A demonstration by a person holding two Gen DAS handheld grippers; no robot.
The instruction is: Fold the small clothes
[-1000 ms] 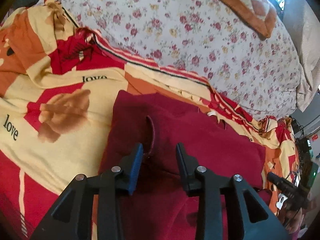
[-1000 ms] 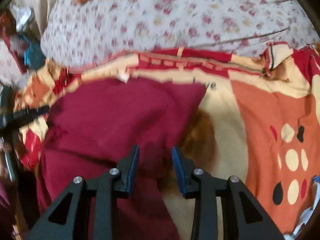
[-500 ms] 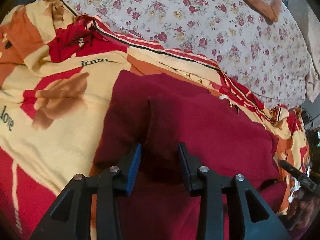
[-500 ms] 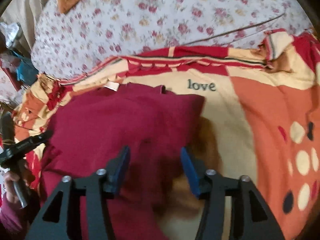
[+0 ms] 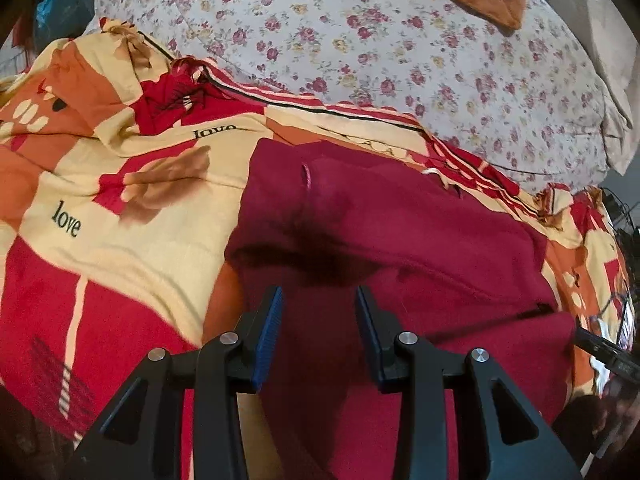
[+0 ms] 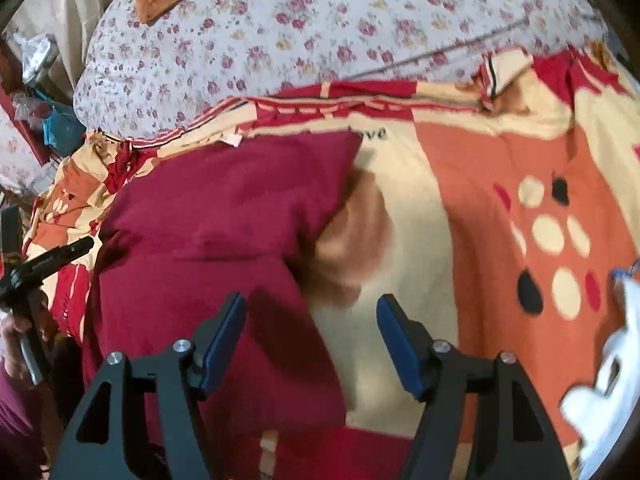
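- Nearest, the left tool [image 5: 318, 300] hangs over the maroon garment [image 5: 400, 248], jaws parted by a modest gap with no cloth pinched between the blue pads; it holds nothing.
- The right tool [image 6: 312, 320] has its jaws just been opening and now stands wide and empty. Its left finger [image 6: 224, 332] is over the garment's right edge, its right finger over bare bedspread [image 6: 500, 152].
- The maroon garment [image 6: 224, 216] lies partly folded on the patterned bedspread [image 5: 120, 200], a doubled layer across its far half and a loose flap towards the near side.
- In the left wrist view, the cloth runs from the tool towards 12 and 2 o'clock; from the right tool it lies towards 10 and 11 o'clock, with its edge running roughly from 12 to 6 o'clock between the fingers.
- My judgement: the garment's long axis runs side to side between the two tools, and the left hand is better placed, being squarely above cloth, while the right has only the edge.
- Farther off, at 12 o'clock, a floral quilt [image 5: 400, 40] rises behind the bedspread.
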